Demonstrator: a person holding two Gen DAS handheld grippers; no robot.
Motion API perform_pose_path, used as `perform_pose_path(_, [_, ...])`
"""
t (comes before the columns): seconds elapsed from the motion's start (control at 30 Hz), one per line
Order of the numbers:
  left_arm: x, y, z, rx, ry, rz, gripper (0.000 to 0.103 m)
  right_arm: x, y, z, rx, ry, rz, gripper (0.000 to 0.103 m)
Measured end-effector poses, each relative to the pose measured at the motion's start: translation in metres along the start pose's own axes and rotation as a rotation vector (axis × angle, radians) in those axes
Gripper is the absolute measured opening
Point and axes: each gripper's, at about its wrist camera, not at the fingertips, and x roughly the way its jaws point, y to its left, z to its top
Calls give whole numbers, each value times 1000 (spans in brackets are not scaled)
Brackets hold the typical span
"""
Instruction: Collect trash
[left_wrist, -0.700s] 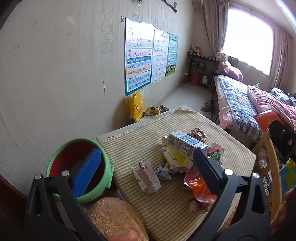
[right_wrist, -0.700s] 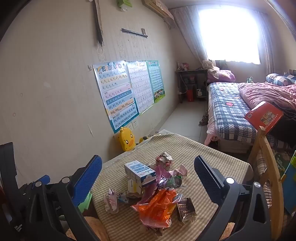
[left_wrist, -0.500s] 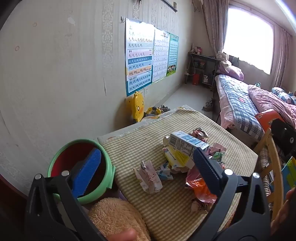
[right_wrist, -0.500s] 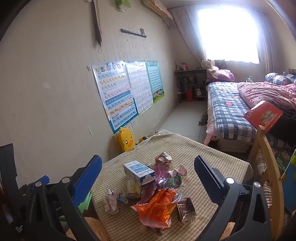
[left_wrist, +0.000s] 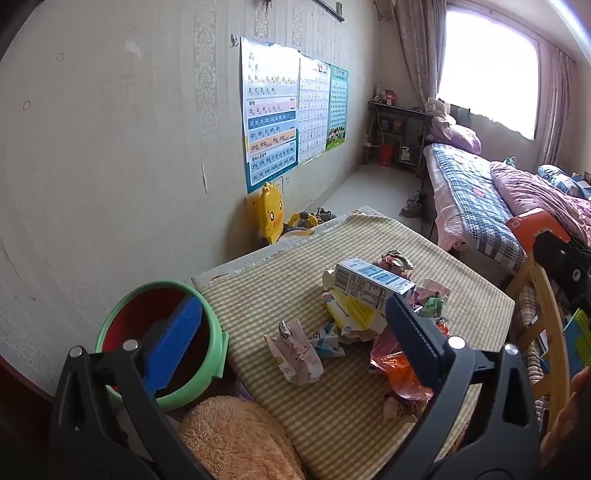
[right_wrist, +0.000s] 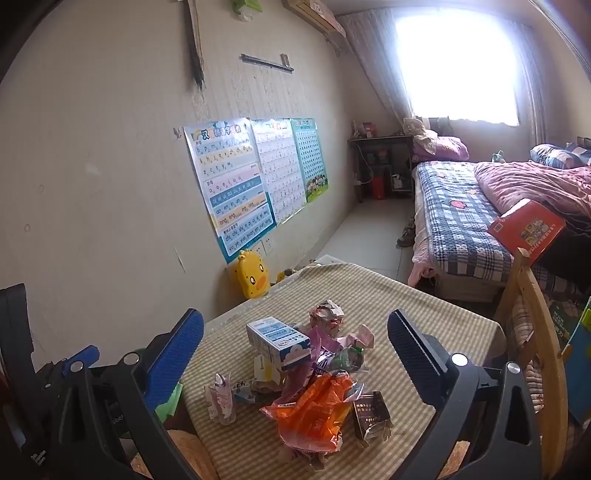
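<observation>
We hold the left gripper (left_wrist: 291, 339) and right gripper (right_wrist: 295, 354) spread wide, gripping nothing. Beyond them the trash pile (right_wrist: 306, 373) lies on the counter (left_wrist: 369, 236); beside its edge the green-rimmed bin (left_wrist: 207, 369) shows only its red inside.

The bin (left_wrist: 159, 332) shows only its green rim and part of its red inside; a gripper finger covers the rest, and its bottom cannot be seen. Beside the bin, the fluffy orange thing (left_wrist: 236, 439) is cut off by the lower edge. Behind the bin, the print on the carton (left_wrist: 369, 282) is too small to read. The orange bag (left_wrist: 399, 373) is mostly hidden, perhaps over more scraps.
</observation>
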Motion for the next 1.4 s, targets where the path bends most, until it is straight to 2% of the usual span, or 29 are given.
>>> perform_pose_path(1.4, [5, 5, -4, -24, 45, 2, 98, 4, -7, -4, 17, 31, 0, 96])
